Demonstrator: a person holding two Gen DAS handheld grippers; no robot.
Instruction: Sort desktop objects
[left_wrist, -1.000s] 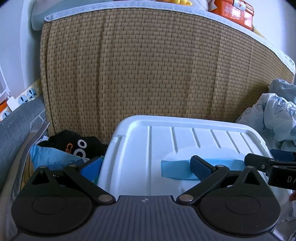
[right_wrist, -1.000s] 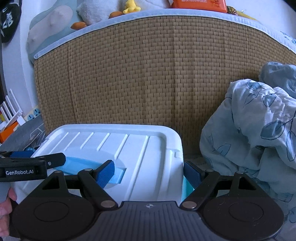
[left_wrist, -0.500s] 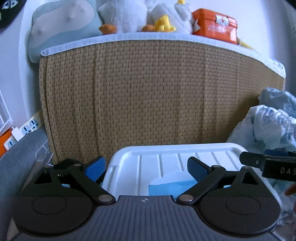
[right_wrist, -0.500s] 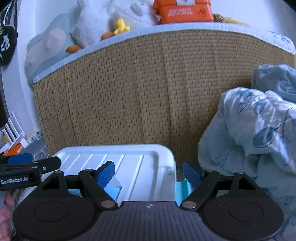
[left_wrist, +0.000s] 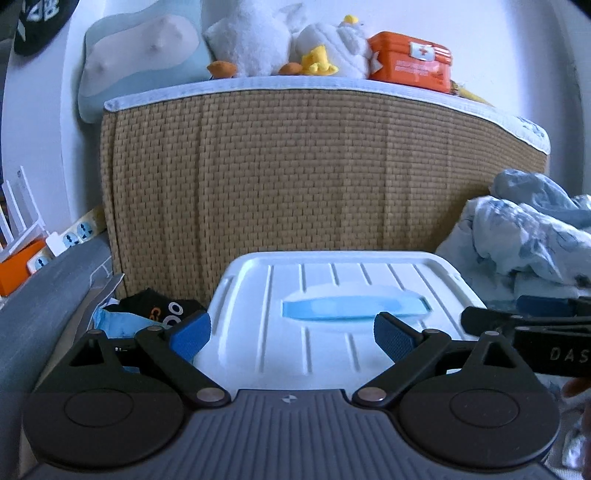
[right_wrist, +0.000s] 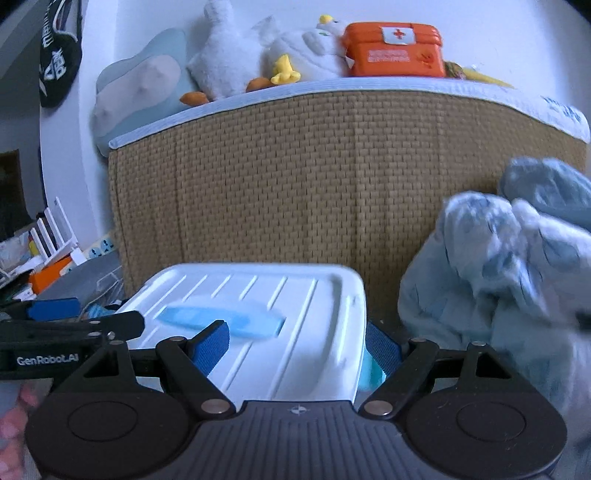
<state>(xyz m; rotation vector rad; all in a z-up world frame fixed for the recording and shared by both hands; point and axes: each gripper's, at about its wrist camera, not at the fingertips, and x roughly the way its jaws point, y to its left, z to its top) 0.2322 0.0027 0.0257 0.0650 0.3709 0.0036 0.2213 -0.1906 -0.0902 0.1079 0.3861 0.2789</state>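
Note:
A white storage box lid (left_wrist: 332, 306) with a light blue handle (left_wrist: 354, 308) lies low in the middle of the left wrist view. My left gripper (left_wrist: 291, 336) is open; its left finger (left_wrist: 190, 334) hangs beside the box's left edge and its right finger (left_wrist: 393, 338) is over the lid. In the right wrist view the same lid (right_wrist: 295, 314) and handle (right_wrist: 221, 321) show. My right gripper (right_wrist: 298, 349) is open and straddles the box's right edge. Each gripper appears in the other's view, the right gripper (left_wrist: 517, 325) and the left gripper (right_wrist: 74, 325).
A tall wicker panel (left_wrist: 295, 177) stands right behind the box. On top sit plush toys (left_wrist: 280, 40), an orange first-aid case (left_wrist: 410, 61) and a pillow (left_wrist: 140, 62). Crumpled blue-white bedding (right_wrist: 517, 258) fills the right. A black item (left_wrist: 159, 306) and a power strip (left_wrist: 74, 236) lie left.
Both cameras have tilted up and drawn back: the panel's top with toys and orange case has come into view, and the whole lid and handle now show ahead of the open fingers.

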